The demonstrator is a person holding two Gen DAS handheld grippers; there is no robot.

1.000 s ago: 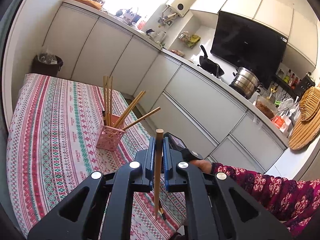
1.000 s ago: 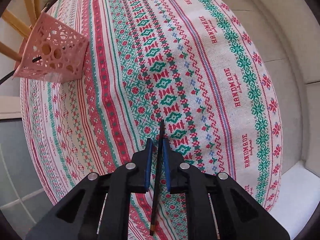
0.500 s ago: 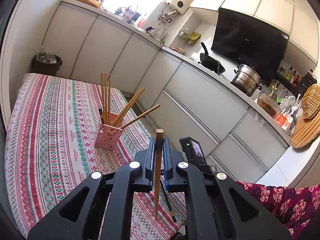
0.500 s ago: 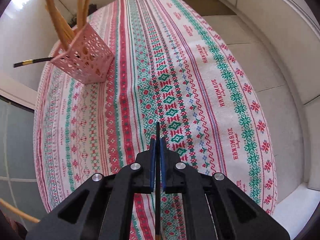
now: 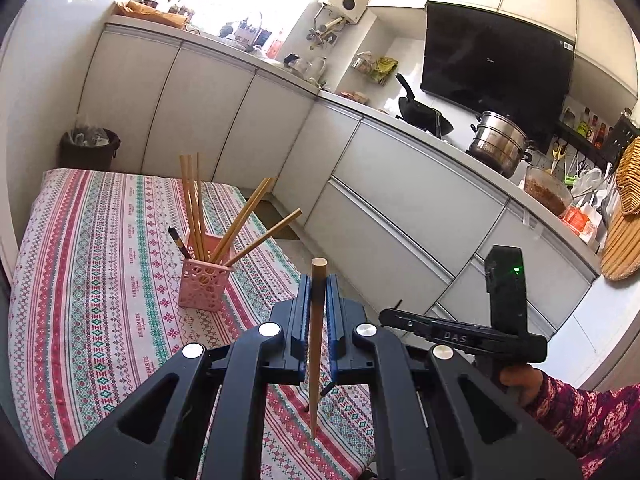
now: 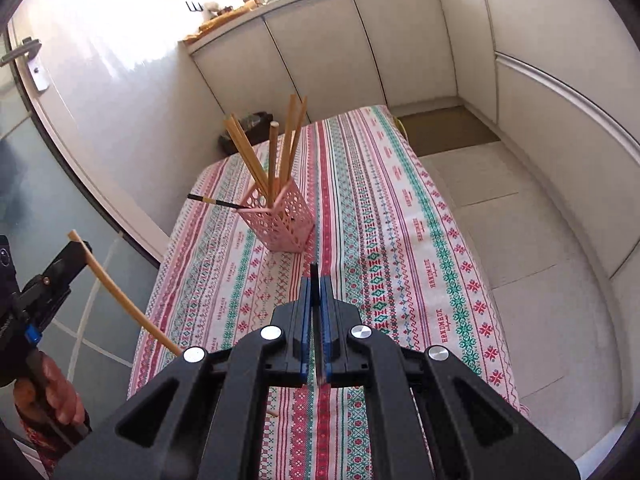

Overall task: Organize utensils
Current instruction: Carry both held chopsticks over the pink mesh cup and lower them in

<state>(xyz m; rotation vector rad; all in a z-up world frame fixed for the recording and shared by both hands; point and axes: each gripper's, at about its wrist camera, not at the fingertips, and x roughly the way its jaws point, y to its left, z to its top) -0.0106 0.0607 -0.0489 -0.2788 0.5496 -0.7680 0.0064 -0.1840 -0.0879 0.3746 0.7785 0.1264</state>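
Kitchen cabinets behind; patterned worktop (image 6: 400, 216) carrying pink holder (image 6: 280, 220) already stocked with chopsticks. Left tongs (image 5: 316, 300) clamped on wooden chopstick (image 5: 316, 344), right tongs (image 6: 316, 300) clamped on dark chopstick (image 6: 315, 272), both held off the cloth. Delivery step, probably: next, tip-down drop into the holder.

"HANDMADE" along the tablecloth (image 6: 440, 240) stripes; "DAS" on the right gripper (image 5: 454, 336)

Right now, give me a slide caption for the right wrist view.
Right gripper clamps a black chopstick above the patterned tablecloth, facing the pink holder of wooden chopsticks.
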